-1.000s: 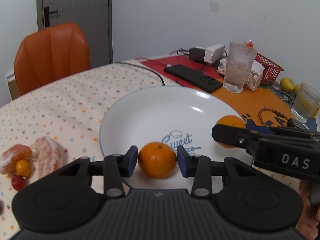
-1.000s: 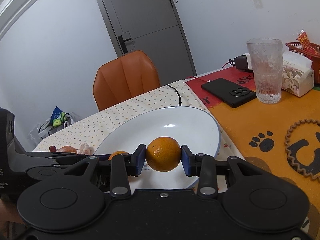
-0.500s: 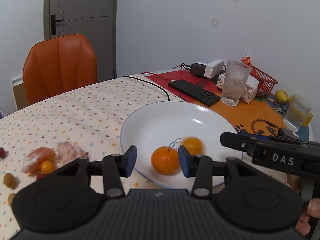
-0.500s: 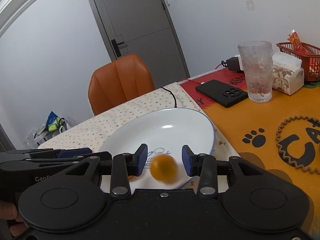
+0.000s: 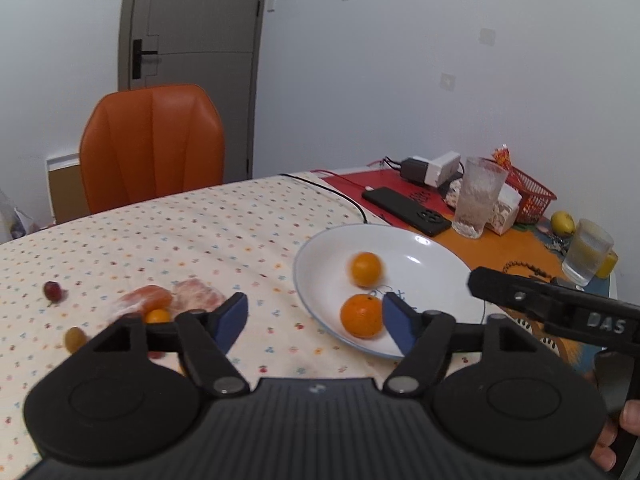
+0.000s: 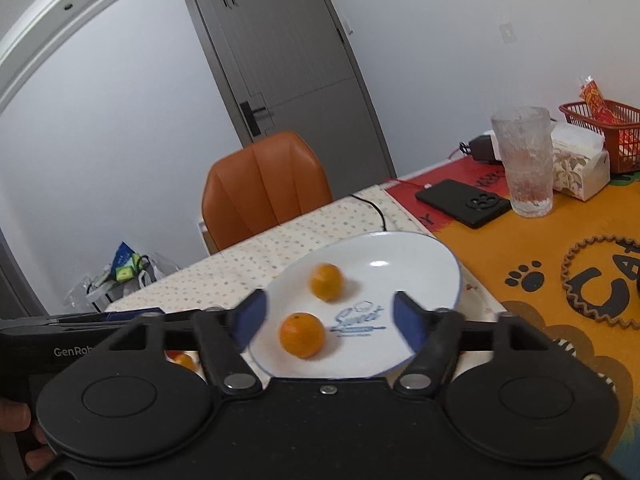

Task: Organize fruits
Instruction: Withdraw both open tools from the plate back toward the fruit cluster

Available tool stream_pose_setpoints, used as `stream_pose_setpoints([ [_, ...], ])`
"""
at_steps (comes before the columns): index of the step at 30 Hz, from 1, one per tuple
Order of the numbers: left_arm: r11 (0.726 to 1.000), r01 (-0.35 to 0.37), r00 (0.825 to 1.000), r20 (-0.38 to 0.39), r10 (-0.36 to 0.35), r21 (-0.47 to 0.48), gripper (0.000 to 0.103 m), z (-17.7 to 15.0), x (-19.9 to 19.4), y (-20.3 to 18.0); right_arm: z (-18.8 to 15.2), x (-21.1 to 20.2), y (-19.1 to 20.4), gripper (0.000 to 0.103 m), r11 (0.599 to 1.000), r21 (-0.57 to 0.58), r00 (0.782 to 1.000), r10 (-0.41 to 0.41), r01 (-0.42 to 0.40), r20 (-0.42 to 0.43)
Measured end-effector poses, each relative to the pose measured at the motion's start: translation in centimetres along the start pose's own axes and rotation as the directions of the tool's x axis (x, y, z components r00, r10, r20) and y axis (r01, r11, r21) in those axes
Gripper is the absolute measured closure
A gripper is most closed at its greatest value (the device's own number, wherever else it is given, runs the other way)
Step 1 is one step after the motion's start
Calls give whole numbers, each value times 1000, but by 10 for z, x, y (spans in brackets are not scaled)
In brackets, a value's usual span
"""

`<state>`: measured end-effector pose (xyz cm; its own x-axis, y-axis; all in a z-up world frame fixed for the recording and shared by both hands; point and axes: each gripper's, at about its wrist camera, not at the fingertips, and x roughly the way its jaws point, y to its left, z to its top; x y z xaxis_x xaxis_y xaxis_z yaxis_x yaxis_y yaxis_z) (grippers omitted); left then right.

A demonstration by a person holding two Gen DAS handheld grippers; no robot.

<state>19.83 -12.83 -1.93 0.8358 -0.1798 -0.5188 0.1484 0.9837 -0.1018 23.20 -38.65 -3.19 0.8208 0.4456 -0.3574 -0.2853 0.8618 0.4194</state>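
Now both grippers hang above the table with their fingers spread wide and nothing between them. The left gripper (image 5: 316, 322) sits over the near-left rim of the white plate (image 5: 432, 256), its blue pads well apart; one pad overlaps the plate's edge in the left wrist view, the other is over the spotted tablecloth (image 5: 160, 232). The right gripper (image 6: 330, 318) looks down onto the same plate (image 6: 420, 264), its pads standing either side of the plate's printed blue logo.

Two oranges lie loose in the plate. The nearer orange (image 5: 362, 316) rests by the near rim, sharp in both views (image 6: 302, 335). The farther orange (image 5: 366, 269) is closer to the plate's middle, apart from the first, and is smeared with blur (image 6: 327, 281).

Left of the plate, on the tablecloth, lie peeled citrus pieces (image 5: 168, 302), a small orange fruit (image 5: 157, 316) against them, a red grape (image 5: 53, 291) farther left and a yellowish small fruit (image 5: 75, 338) nearer the camera.

Beyond the plate stand a frosted glass (image 5: 478, 198), a black phone (image 5: 408, 210) and a red basket (image 5: 532, 194). An orange chair (image 5: 152, 144) stands behind the table.
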Motion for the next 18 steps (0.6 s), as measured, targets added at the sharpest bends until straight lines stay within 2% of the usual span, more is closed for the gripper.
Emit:
stream_pose_setpoints([
  [3, 999, -13, 1000, 14, 14, -40, 17, 1, -11, 10, 1, -8, 6, 12, 1000, -3, 1000, 11, -11, 27],
  [6, 996, -27, 999, 17, 29, -82, 13, 1, -22, 21, 2, -16, 14, 1, 1000, -13, 998, 19, -18, 51],
  [13, 989, -74, 997, 23, 78, -130, 9, -1, -46, 47, 1, -25, 28, 0, 998, -32, 995, 65, -63, 72],
  [18, 982, -109, 992, 45, 117, -154, 7, -5, -62, 66, -2, -21, 40, 0, 994, -36, 994, 106, -107, -6],
])
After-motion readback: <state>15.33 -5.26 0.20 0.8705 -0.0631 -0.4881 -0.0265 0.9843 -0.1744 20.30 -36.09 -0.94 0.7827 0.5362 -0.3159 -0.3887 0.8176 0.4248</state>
